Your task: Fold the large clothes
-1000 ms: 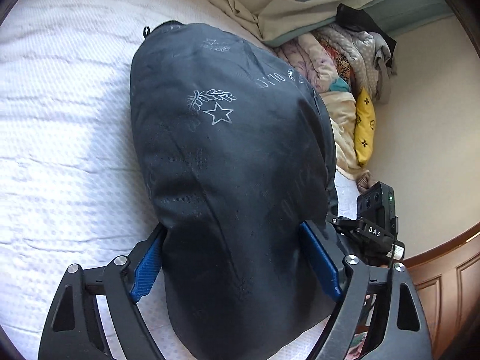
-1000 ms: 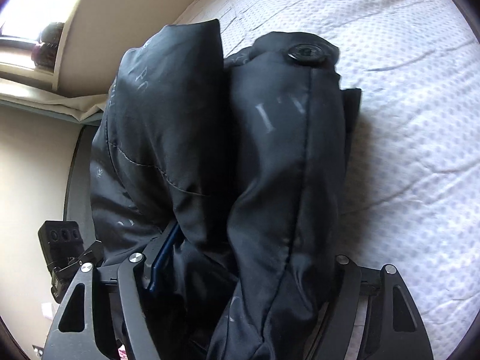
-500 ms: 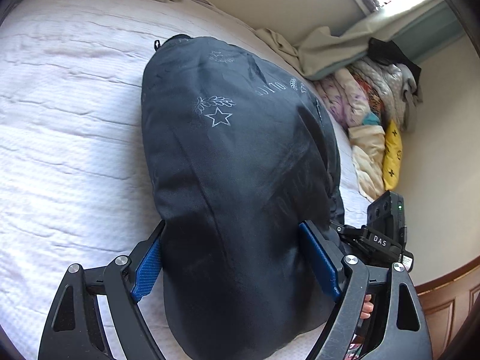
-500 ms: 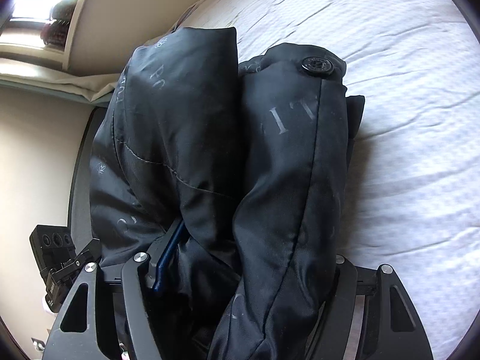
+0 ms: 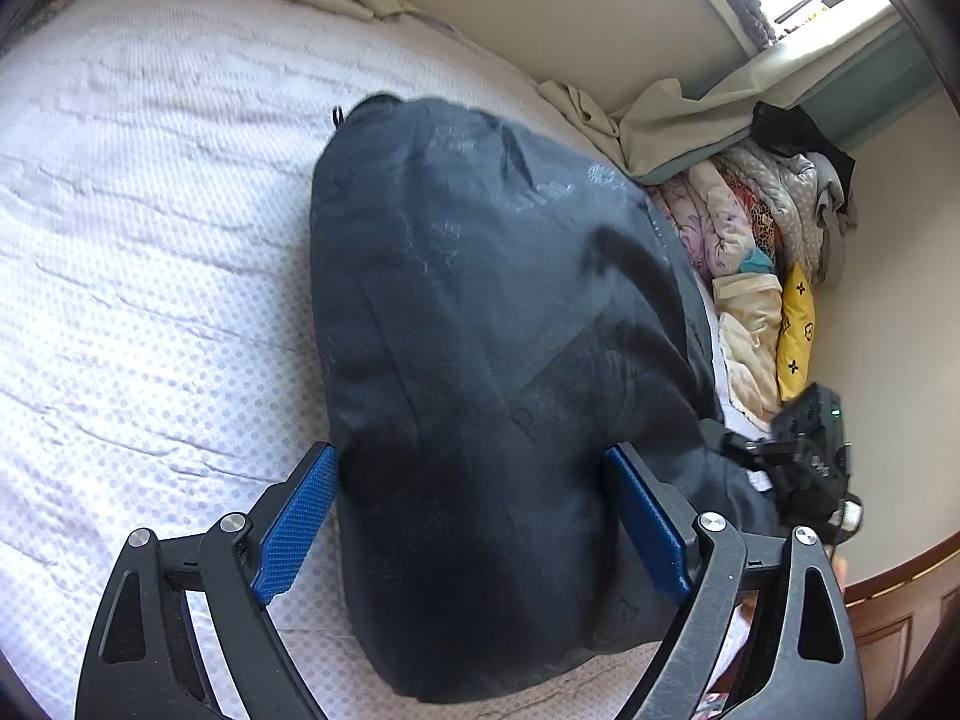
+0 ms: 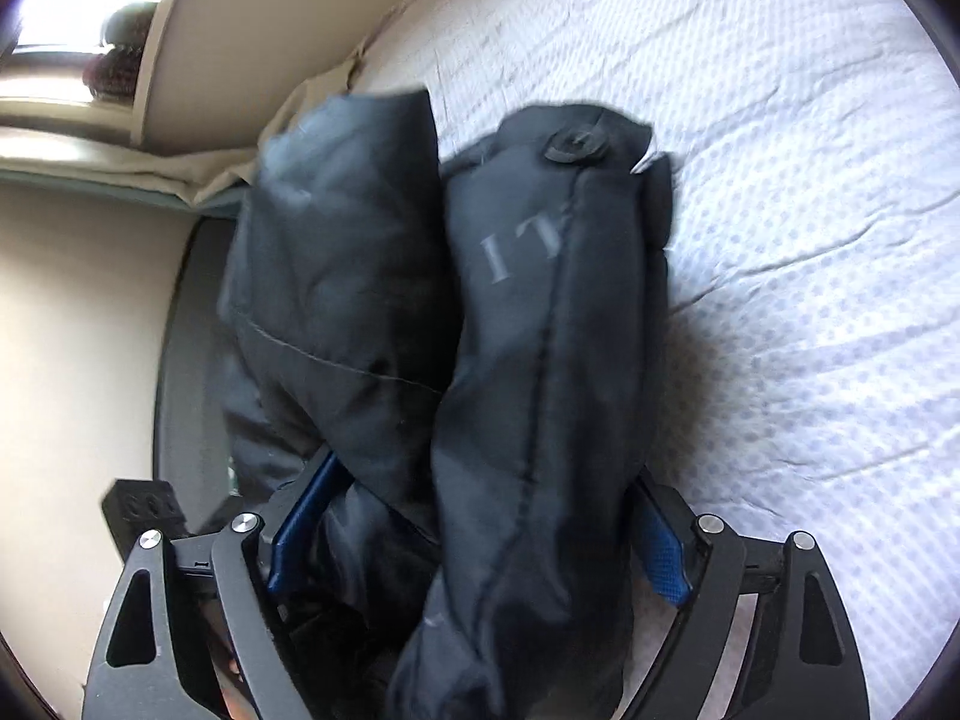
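Both claws clamp the bulky, folded dark navy padded jacket [image 5: 492, 360] over the white textured bed [image 5: 150, 240].
Left claw [image 5: 474, 522] and right claw [image 6: 480, 540] stand wide, each gripping puffy fabric; the slippery bundle could spring open.

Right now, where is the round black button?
In the right wrist view, the round black button sits atop the padded black jacket's right-hand fold, beside the white dotted bedspread.

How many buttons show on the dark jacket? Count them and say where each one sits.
1. One round black button sits near the far end of the jacket, on the right-hand bulge in the right wrist view. More may be hidden in the folds or under the hand-held grippers.
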A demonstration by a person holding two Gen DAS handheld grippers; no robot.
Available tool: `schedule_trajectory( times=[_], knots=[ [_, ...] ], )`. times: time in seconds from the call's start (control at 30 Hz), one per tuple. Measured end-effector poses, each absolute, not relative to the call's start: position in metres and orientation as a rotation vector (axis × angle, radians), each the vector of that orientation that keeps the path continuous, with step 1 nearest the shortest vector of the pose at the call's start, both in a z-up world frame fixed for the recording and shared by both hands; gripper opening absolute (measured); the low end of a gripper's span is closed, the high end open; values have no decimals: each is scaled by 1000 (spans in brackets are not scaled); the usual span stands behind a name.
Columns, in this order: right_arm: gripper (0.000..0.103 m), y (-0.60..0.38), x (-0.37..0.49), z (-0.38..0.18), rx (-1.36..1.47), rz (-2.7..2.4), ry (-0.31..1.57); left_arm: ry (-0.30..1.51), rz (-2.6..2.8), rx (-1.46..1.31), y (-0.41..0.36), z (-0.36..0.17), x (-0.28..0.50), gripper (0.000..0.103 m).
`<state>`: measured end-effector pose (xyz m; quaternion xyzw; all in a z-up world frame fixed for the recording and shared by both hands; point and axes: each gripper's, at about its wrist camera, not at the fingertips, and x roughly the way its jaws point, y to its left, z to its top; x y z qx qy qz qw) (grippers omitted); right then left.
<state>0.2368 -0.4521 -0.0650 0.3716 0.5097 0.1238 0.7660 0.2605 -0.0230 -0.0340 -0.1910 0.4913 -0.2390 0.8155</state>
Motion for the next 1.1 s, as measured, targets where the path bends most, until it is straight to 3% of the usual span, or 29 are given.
schedule_trajectory(
  times=[0.23,0.43,0.53,0.6,0.87,0.93,1.07,1.1],
  knots=[
    [86,-483,205,-21,705,155,1017,984,-438,-293,-24,-9,249,92],
    [84,-464,164,45,374,73,827,895,-391,-208,-24,21,232,92],
    [78,-434,146,69,250,127,757,848,-379,-145,-29,35,217,92],
    [72,-411,138,75,217,178,749,821,-368,-112,-32,42,205,92],
    [73,-365,113,59,186,174,788,747,-267,47,-51,41,143,102],
    [79,-350,101,54,157,139,789,741,-245,59,-54,36,128,103],
    [103,-331,65,47,91,97,766,761,-216,47,-53,27,106,103],
    [103,-326,56,44,85,98,766,761,-218,44,-53,26,102,103]
  ],
)
